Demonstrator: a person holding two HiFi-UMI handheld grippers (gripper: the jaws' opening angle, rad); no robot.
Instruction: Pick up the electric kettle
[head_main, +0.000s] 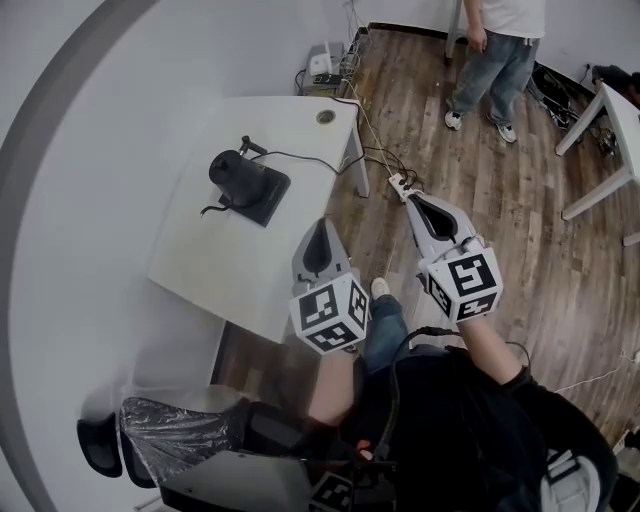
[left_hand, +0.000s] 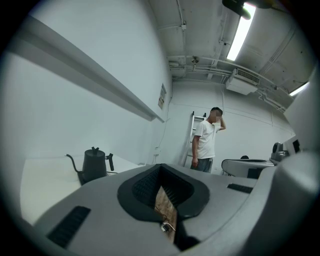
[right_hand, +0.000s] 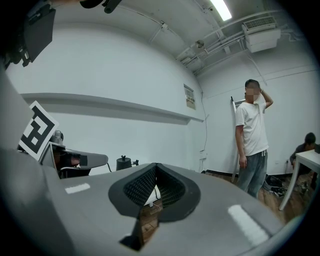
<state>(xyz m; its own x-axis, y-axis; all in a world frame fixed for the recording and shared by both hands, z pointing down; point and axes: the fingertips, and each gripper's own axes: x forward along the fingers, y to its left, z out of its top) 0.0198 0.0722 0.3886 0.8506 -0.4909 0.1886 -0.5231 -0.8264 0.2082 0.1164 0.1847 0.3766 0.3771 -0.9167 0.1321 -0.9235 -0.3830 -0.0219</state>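
- The black gooseneck electric kettle (head_main: 236, 172) is seen left of centre in the head view, seated on its dark square base (head_main: 268, 198), presumably parked there for power.
- Both are carried by a white rectangular table (head_main: 230, 265).
- The left gripper (head_main: 322, 228) is held at the table's right edge, well apart from the kettle, jaws pressed together on nothing.
- The right gripper (head_main: 413, 200) is held further right over the wooden floor (head_main: 480, 200), likewise closed and empty. An approach is judged, with no grasp begun.

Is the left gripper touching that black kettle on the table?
Apart. The head view shows bare table between the kettle and the left gripper.
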